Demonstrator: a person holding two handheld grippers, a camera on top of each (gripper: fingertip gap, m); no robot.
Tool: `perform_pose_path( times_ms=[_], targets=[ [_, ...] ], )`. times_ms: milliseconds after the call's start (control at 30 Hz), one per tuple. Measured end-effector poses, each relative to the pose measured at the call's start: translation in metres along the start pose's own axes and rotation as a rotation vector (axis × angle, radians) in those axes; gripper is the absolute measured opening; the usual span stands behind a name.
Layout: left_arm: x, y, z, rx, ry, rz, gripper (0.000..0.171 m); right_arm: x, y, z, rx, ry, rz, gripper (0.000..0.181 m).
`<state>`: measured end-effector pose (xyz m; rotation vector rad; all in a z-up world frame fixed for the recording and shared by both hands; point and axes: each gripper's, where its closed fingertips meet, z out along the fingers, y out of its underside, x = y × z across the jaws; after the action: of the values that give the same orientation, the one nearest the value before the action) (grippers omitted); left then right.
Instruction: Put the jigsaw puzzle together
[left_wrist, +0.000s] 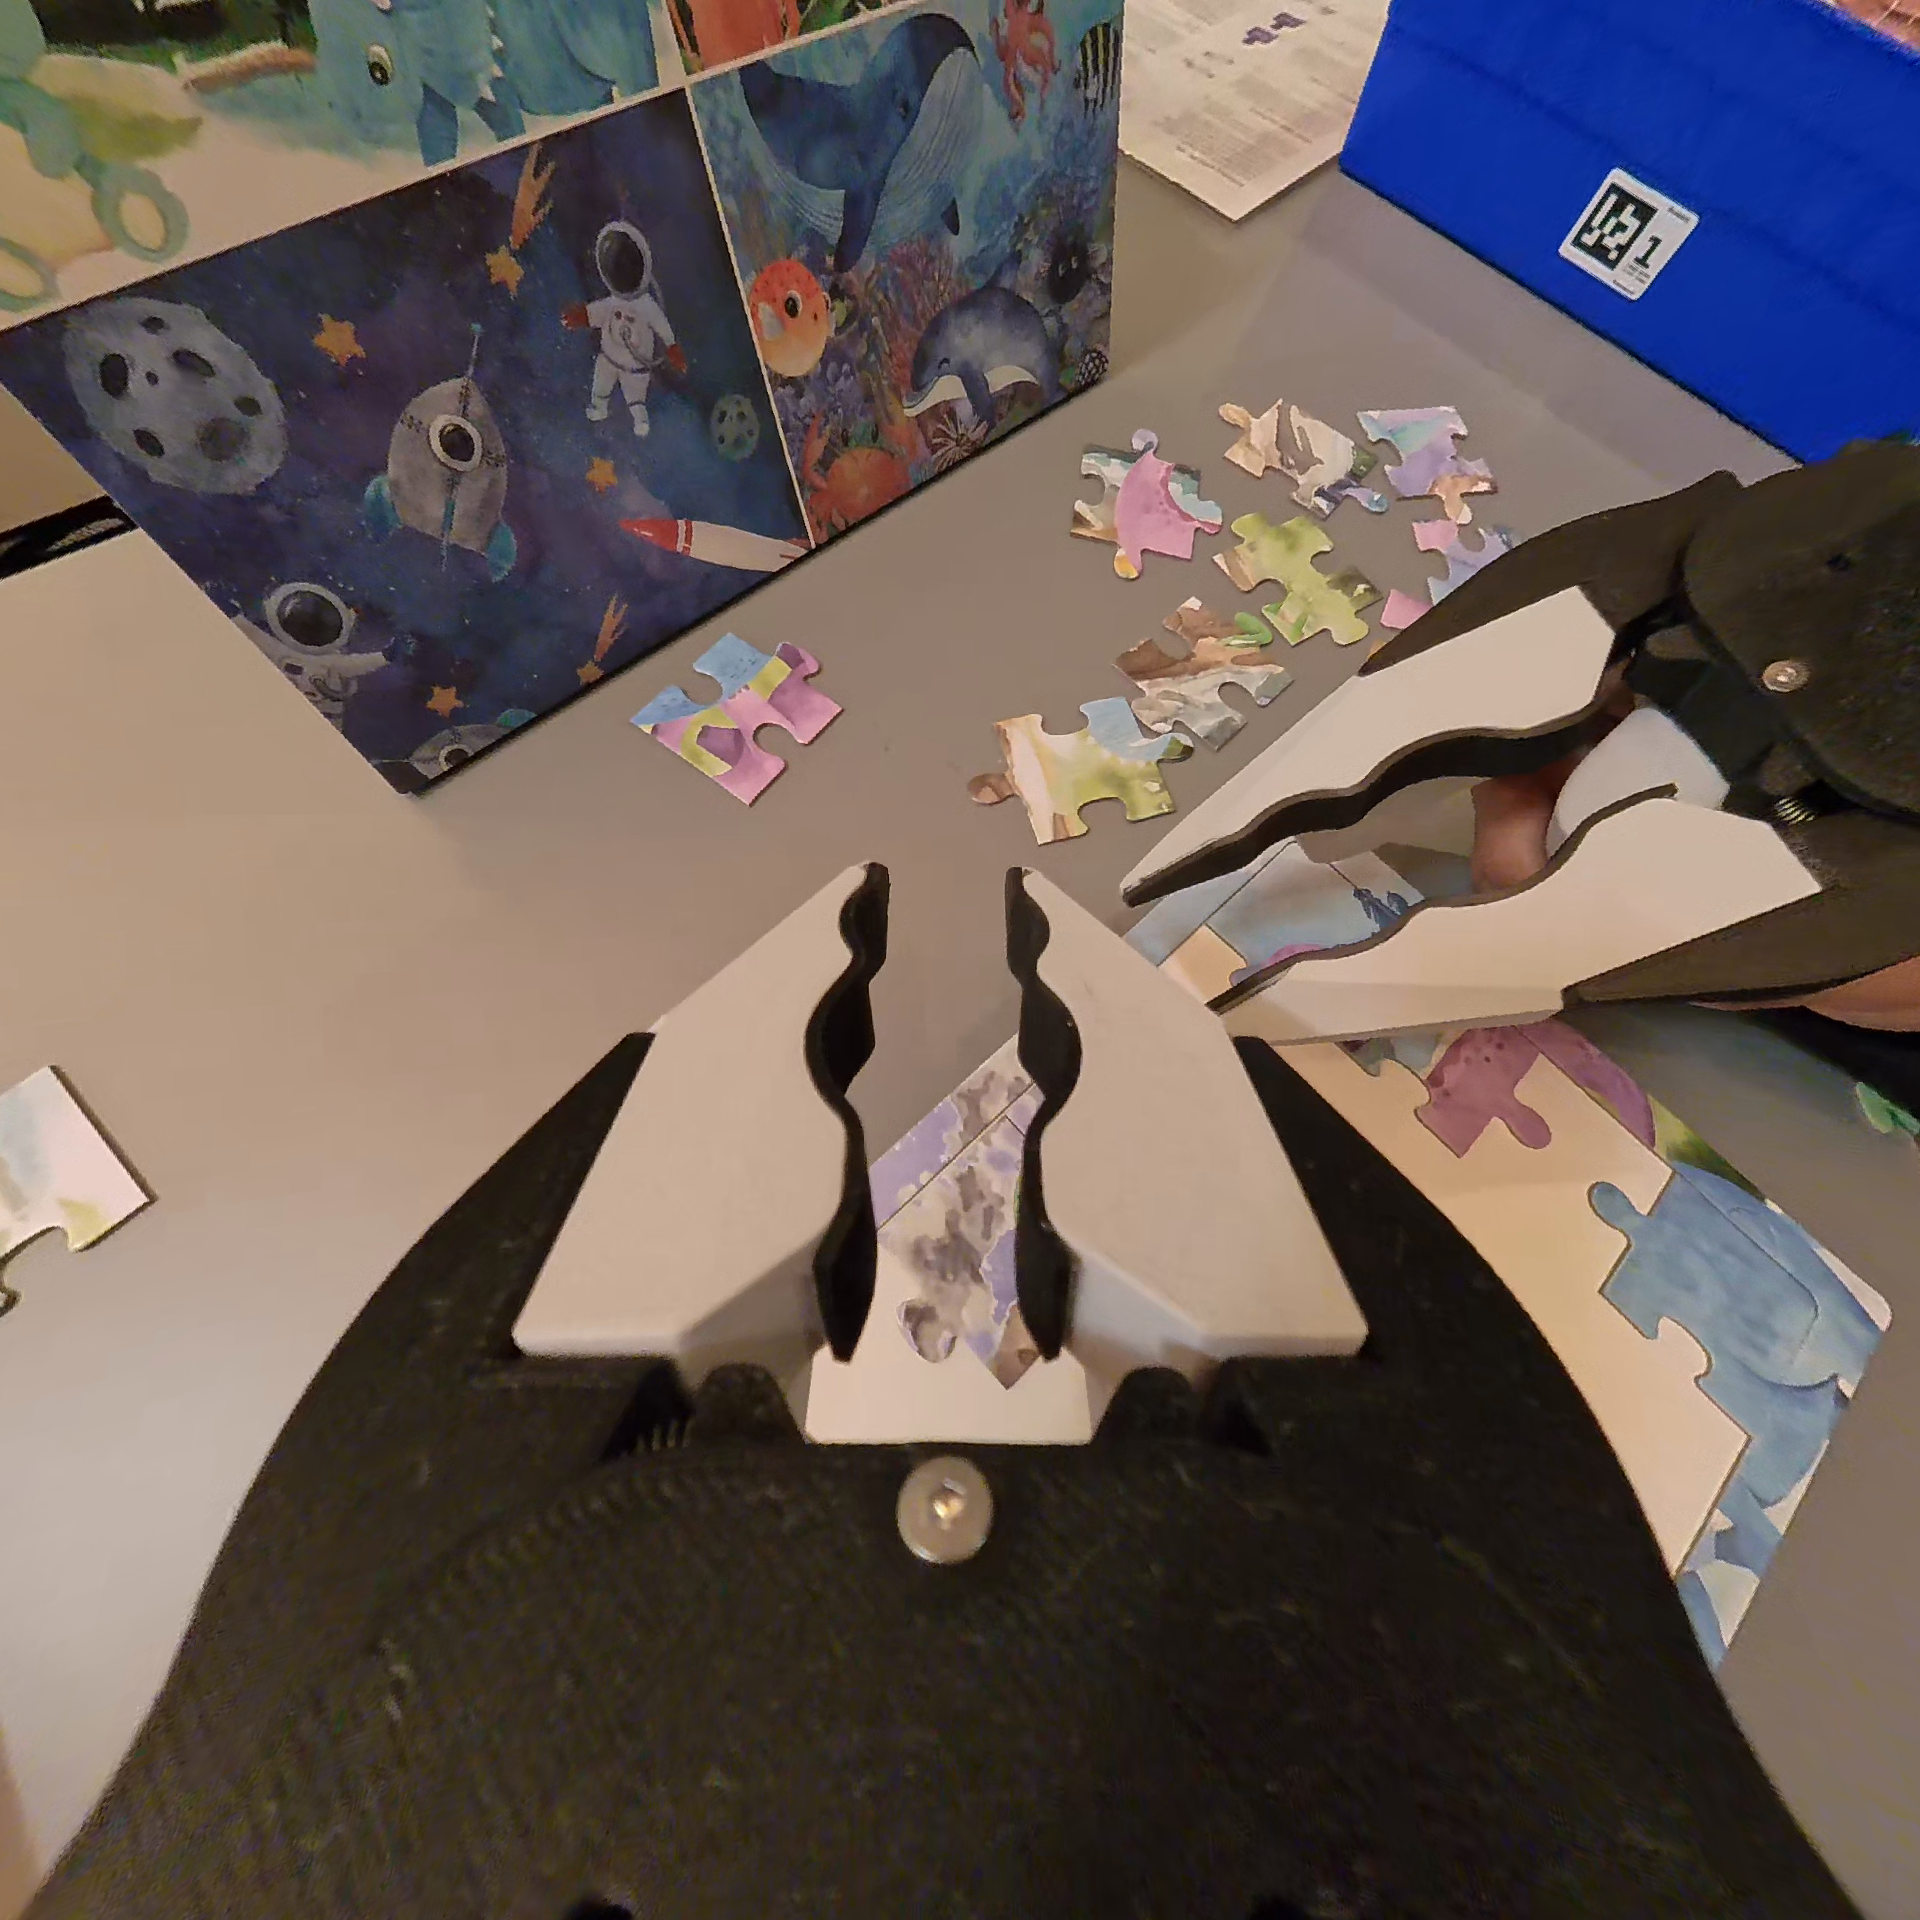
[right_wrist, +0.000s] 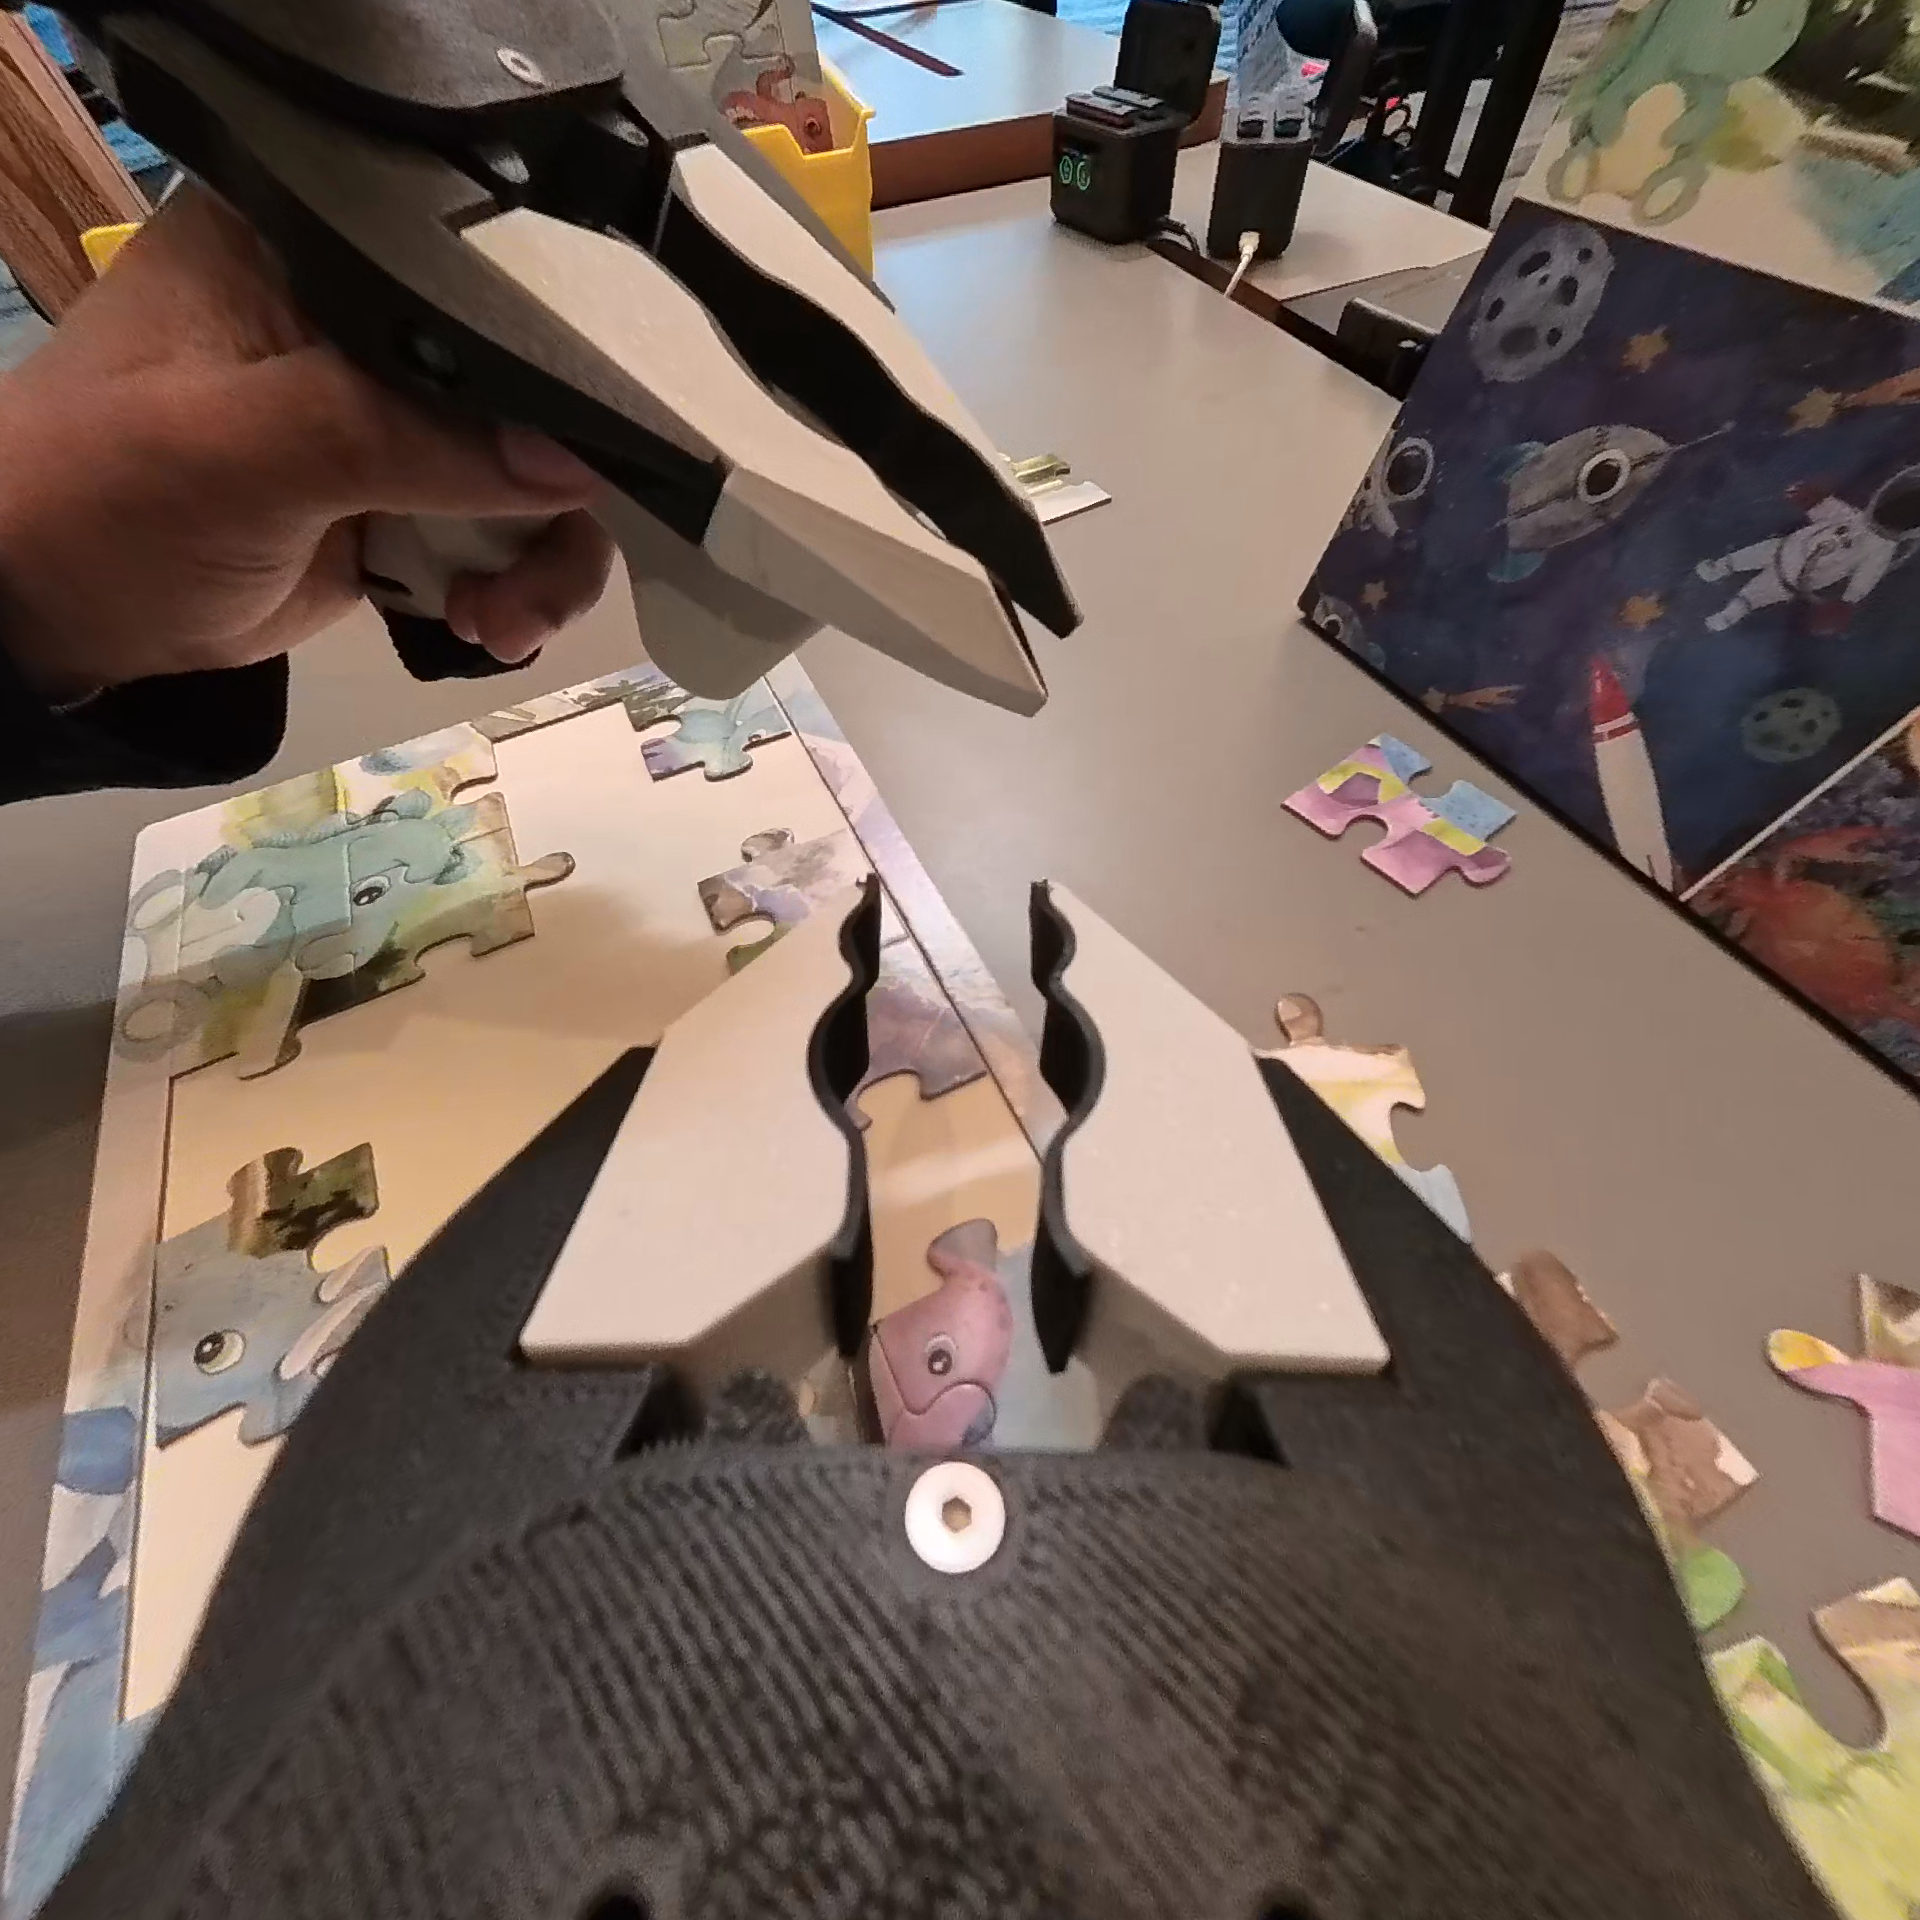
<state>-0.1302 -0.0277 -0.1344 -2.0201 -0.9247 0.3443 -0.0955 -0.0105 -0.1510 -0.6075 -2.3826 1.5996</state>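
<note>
The cream puzzle tray (right_wrist: 582, 1039) lies on the grey table with several pieces set in it, among them a blue-green animal (right_wrist: 332, 894) and a pink animal (right_wrist: 945, 1340). It also shows in the left wrist view (left_wrist: 1486, 1278). My left gripper (left_wrist: 948, 883) is open and empty above the tray's corner. My right gripper (right_wrist: 956, 894) is open and empty over the tray's edge. The two grippers are close together; the right one also shows in the left wrist view (left_wrist: 1174, 945). Loose pieces (left_wrist: 1247, 603) lie beyond the tray, and a pink-and-blue piece (left_wrist: 738, 717) lies apart.
A puzzle box with a space picture (left_wrist: 416, 468) stands behind the pieces. A blue bin (left_wrist: 1662, 156) and paper sheets (left_wrist: 1236, 94) are at the back right. One loose piece (left_wrist: 52, 1164) lies at the far left. A yellow bin (right_wrist: 821, 156) and chargers (right_wrist: 1122, 156) sit farther off. The grippers' ends are close to 5 cm from one another. From the right gripper's tips to the pink animal (right_wrist: 945, 1340) is close to 9 cm. My left gripper's tips are some 12 cm from the pink-and-blue piece (left_wrist: 738, 717). It turns up in the right wrist view (right_wrist: 1391, 802) as well.
</note>
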Motion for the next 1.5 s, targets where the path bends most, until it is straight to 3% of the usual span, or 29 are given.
perform_pose_path(
  times_ms=[667, 900, 1200, 1367, 1500],
  targets=[
    [-0.001, 0.004, -0.009, 0.01, -0.007, 0.004, 0.021, -0.001, -0.006, -0.002, 0.024, 0.035, -0.066, 0.024],
    [-0.008, 0.014, -0.038, 0.059, -0.007, -0.028, 0.025, 0.011, -0.017, -0.014, 0.073, 0.093, -0.109, 0.021],
    [-0.044, 0.075, -0.085, -0.028, -0.167, -0.021, 0.033, 0.072, -0.021, -0.057, 0.115, 0.312, -0.161, 0.012],
    [-0.062, 0.094, -0.108, -0.032, -0.213, -0.019, 0.039, 0.095, -0.01, -0.069, 0.094, 0.366, -0.135, 0.013],
    [-0.072, 0.12, -0.124, -0.081, -0.255, -0.013, 0.045, 0.091, -0.002, -0.062, 0.064, 0.307, -0.114, 0.019]
  ],
)
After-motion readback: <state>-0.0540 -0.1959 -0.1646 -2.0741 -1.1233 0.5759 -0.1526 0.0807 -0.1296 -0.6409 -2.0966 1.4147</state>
